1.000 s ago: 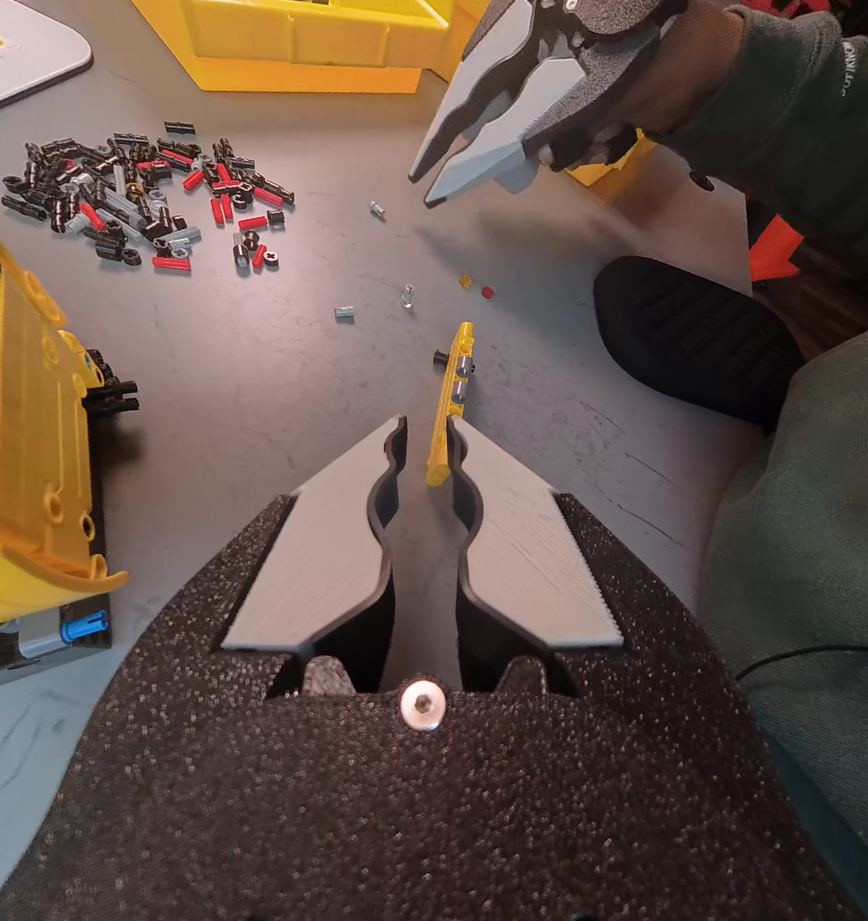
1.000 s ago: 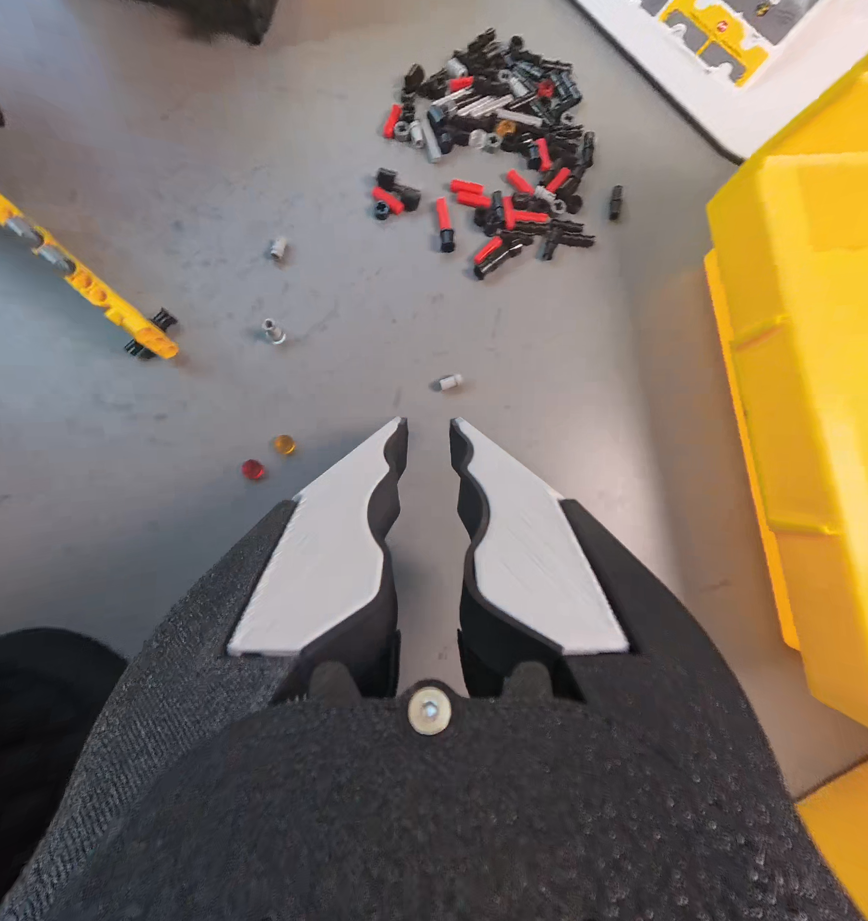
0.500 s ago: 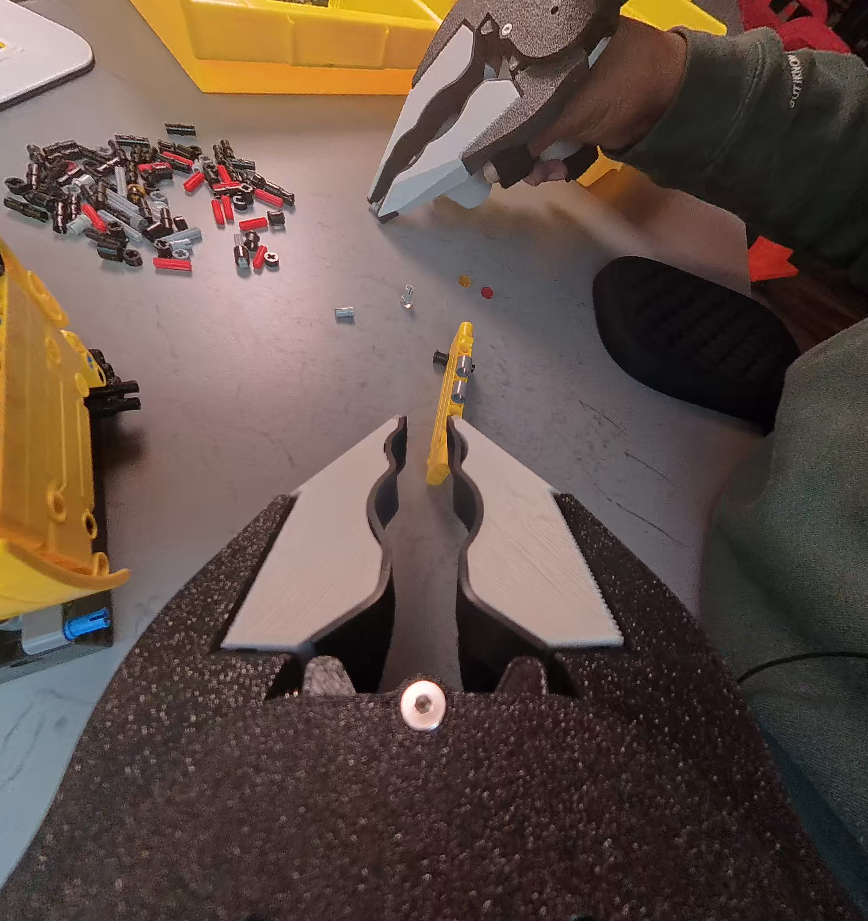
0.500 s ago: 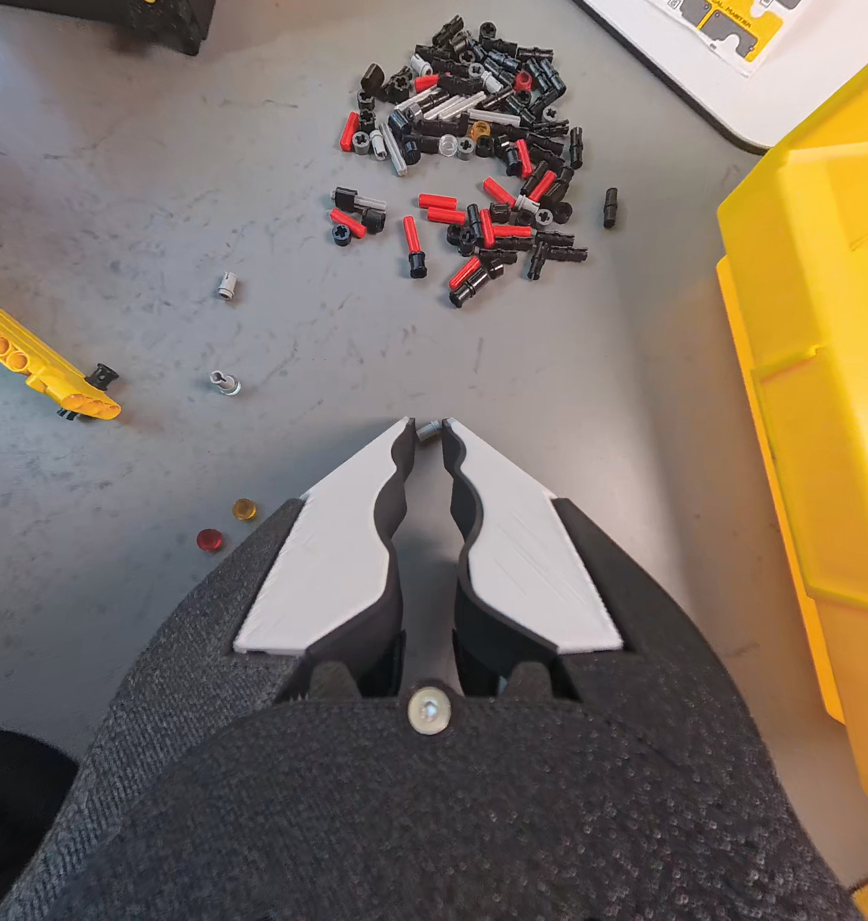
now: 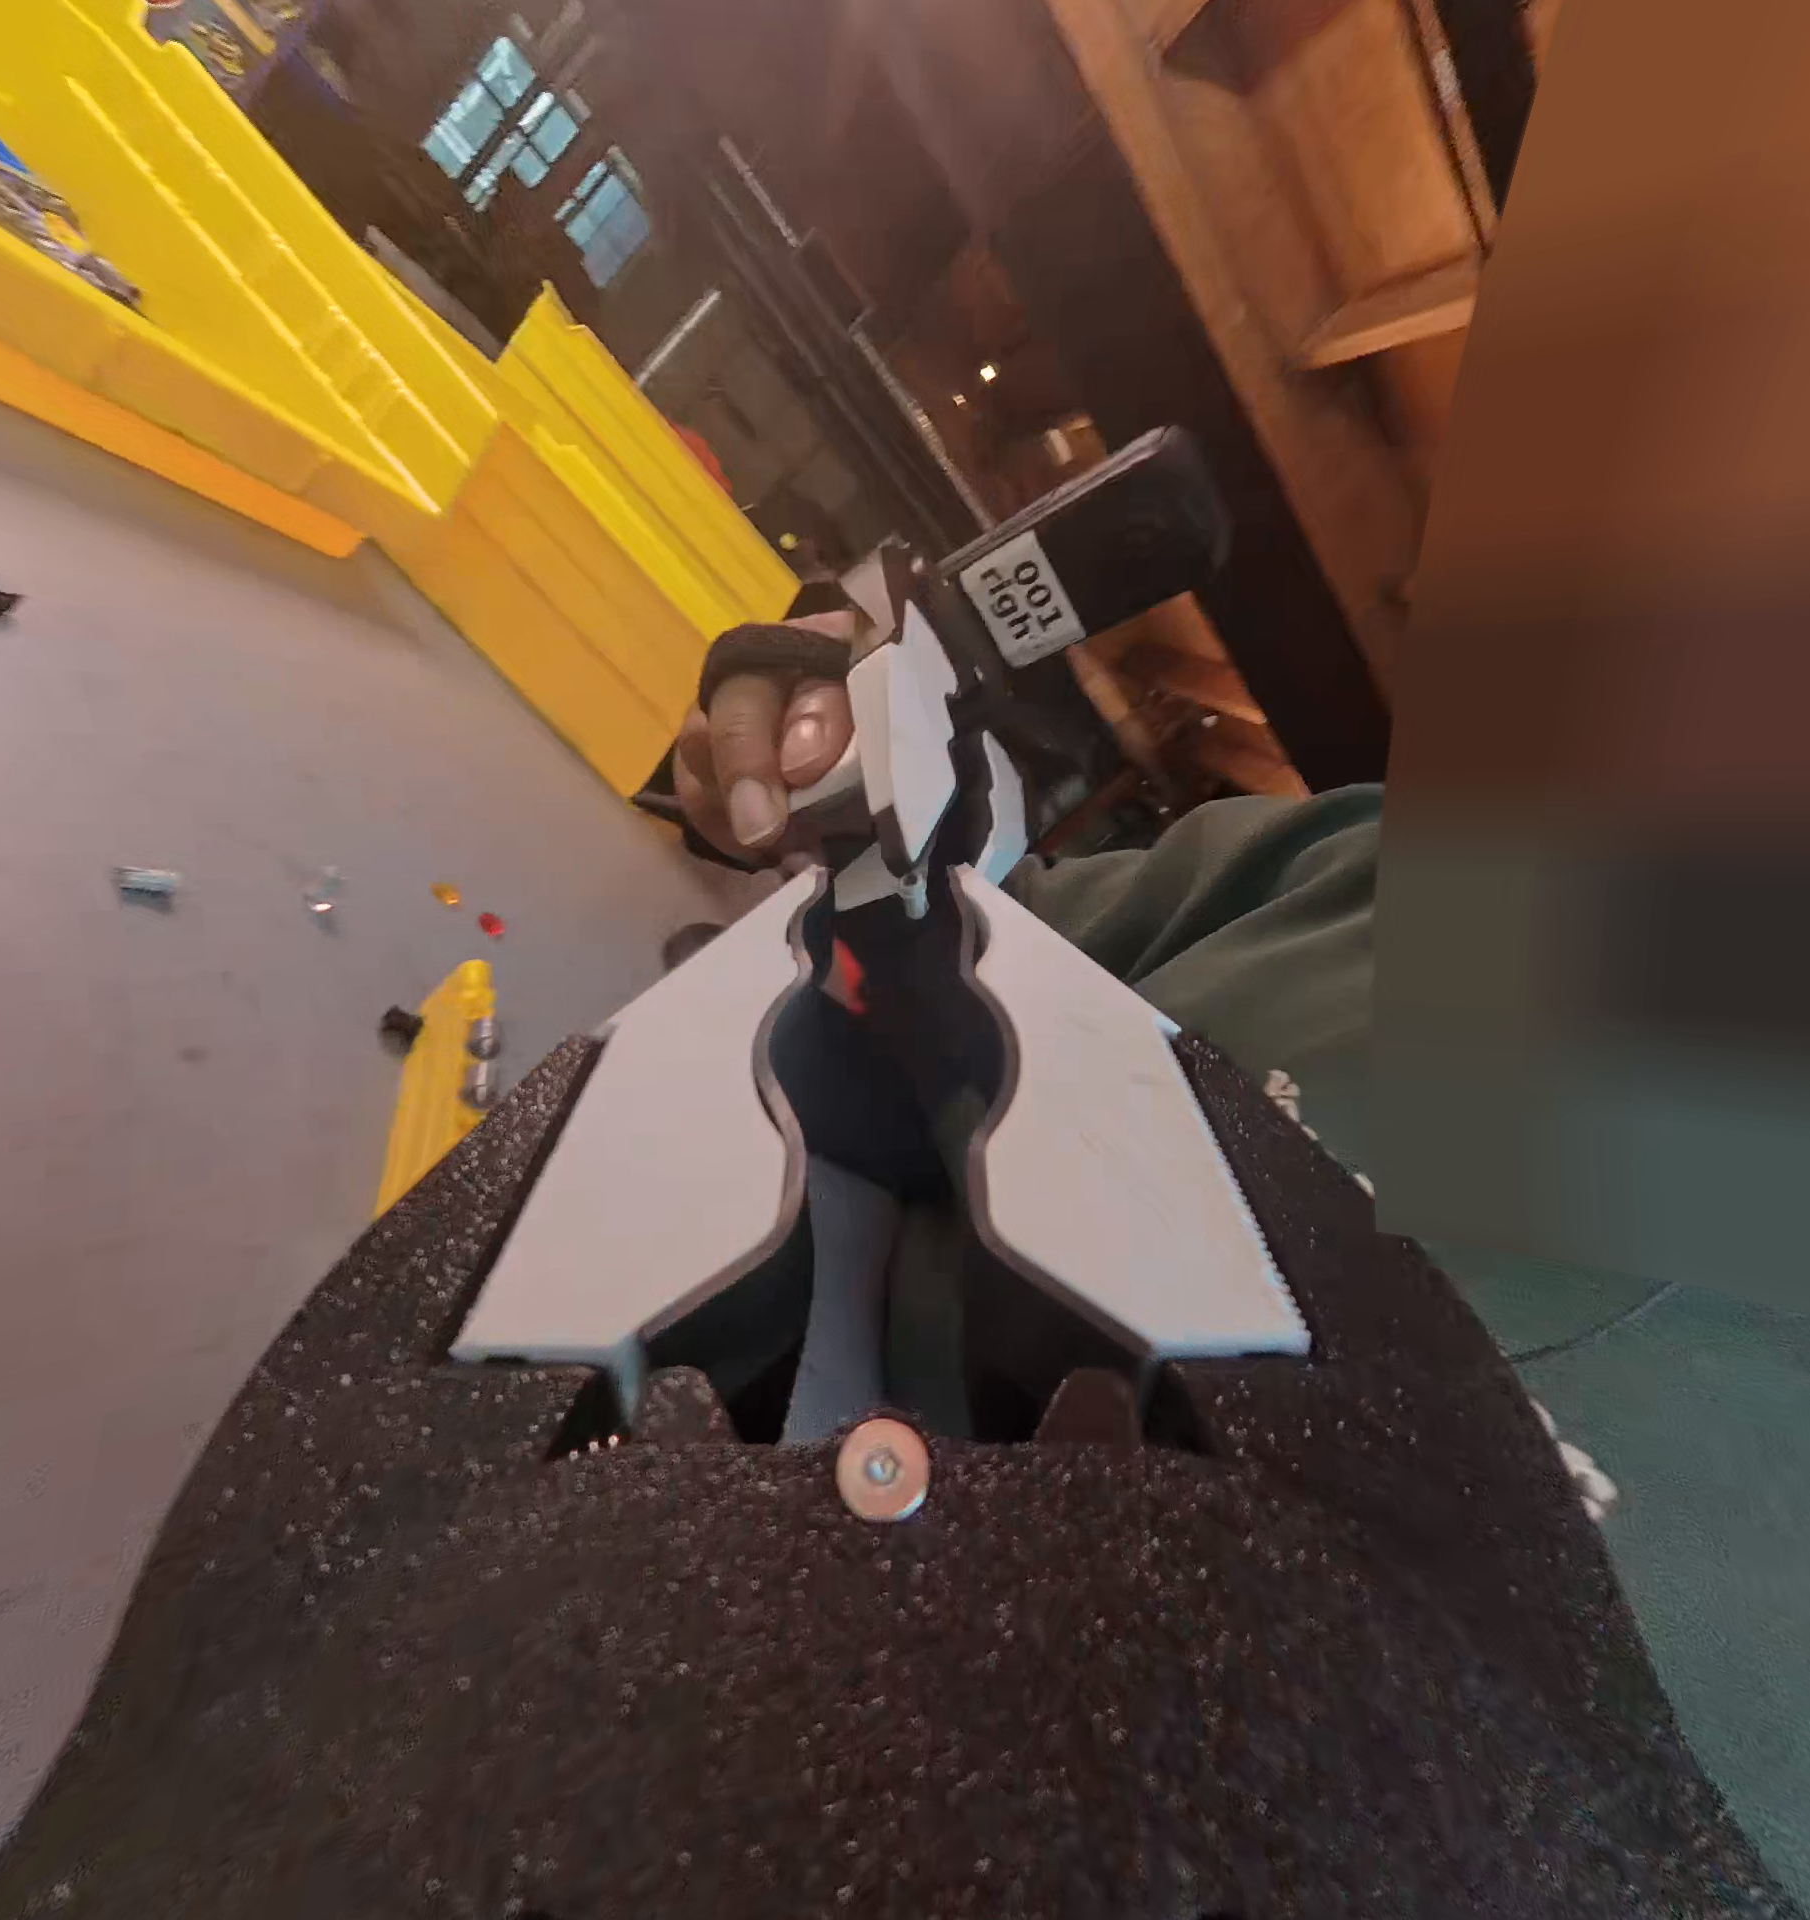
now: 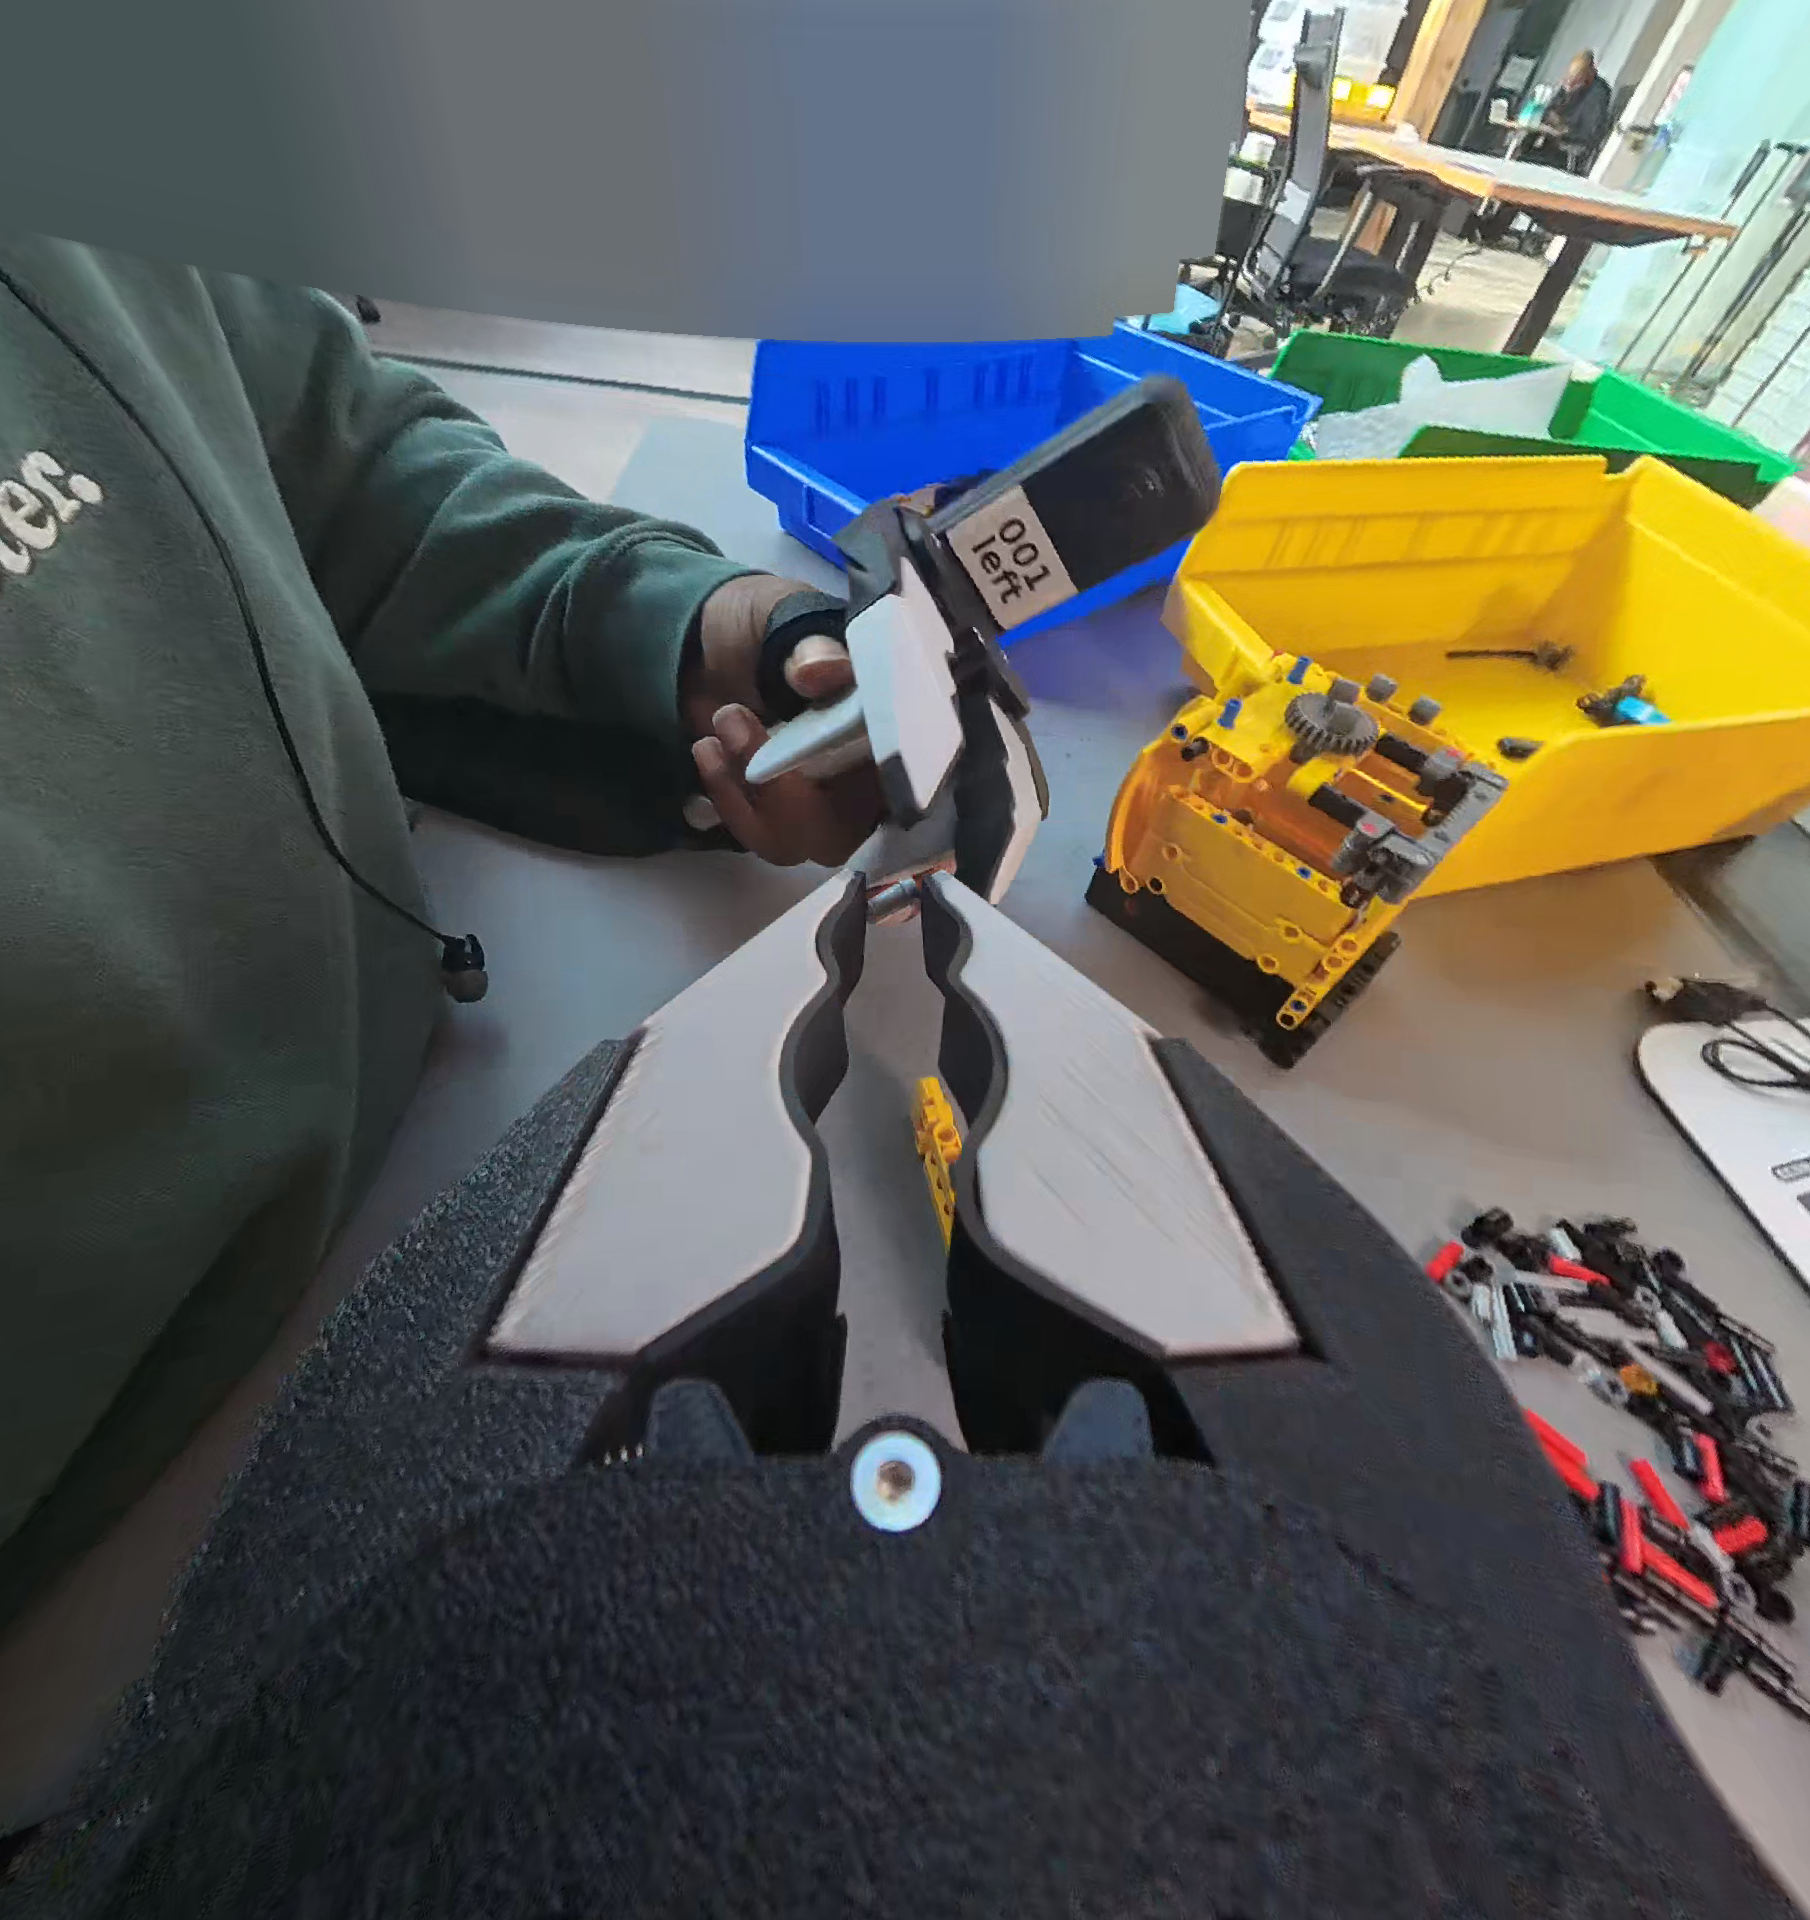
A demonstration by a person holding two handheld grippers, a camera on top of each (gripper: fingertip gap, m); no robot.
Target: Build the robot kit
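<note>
Left gripper (image 5: pixel 885 899): I hold it raised off the grey table (image 5: pixel 205 748), its fingers spread with nothing between them, tips facing the other tool.
Right gripper (image 6: pixel 893 896): I have it lifted too, its fingers pinching a small grey pin (image 6: pixel 888 902) at the very tips (in the left wrist view the pin (image 5: pixel 913 896) juts from the far gripper's tips, just inside my spread ones).
Meeting point: the two tools point tip to tip, very close; I cannot tell whether they touch.
Yellow beam (image 5: pixel 433 1081): lies on the table to the left of the left gripper, apart from it; the right wrist view shows it (image 6: pixel 934 1153) between that tool's fingers, down on the table.
Loose bits: a grey connector (image 5: pixel 148 883), an orange stud (image 5: pixel 446 891) and a red stud (image 5: pixel 489 921) lie near the beam.
Parts pile (image 6: pixel 1649 1423): black, red and grey pieces, well to the side.
Yellow model (image 6: pixel 1285 831): stands just in front of a yellow bin (image 6: pixel 1566 582), with a blue bin (image 6: pixel 932 436) behind.
</note>
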